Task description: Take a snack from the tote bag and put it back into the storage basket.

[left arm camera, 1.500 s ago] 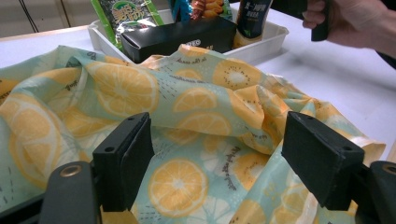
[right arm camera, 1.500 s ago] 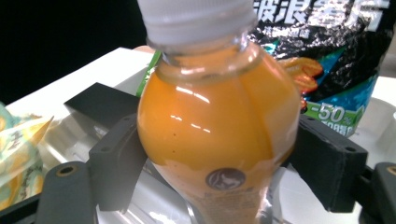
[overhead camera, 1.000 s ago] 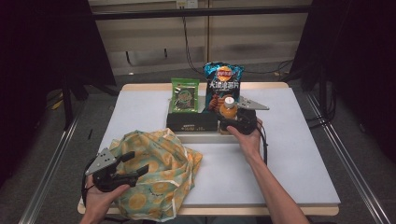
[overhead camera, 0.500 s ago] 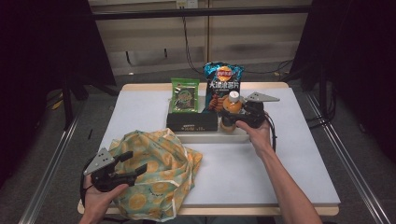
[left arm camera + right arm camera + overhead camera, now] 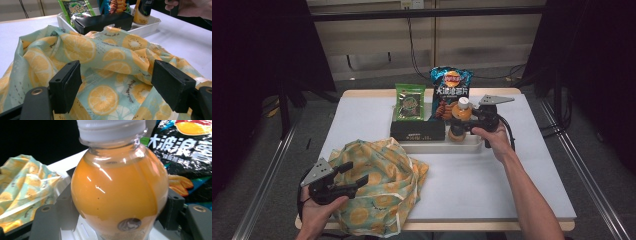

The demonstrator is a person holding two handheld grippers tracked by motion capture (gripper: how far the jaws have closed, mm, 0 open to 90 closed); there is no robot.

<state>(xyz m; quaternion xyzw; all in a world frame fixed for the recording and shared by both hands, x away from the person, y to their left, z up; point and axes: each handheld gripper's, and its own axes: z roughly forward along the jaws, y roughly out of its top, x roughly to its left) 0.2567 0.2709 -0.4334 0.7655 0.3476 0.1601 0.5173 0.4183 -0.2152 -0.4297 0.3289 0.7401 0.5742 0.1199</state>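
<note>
The right claw grips the juice bottle at the tray. The left claw hovers open over the bag. Next: lift the bottle, carry it to the bag.

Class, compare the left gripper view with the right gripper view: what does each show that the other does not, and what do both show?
Left gripper view alone: the black box, the green packet and the left tool, its jaws apart over the cloth.

Right gripper view alone: the bottle's white cap and the right tool clamped on the bottle.

Both: the orange drink bottle, the fruit-print cloth bag, the crisp bag and the white tray.
</note>
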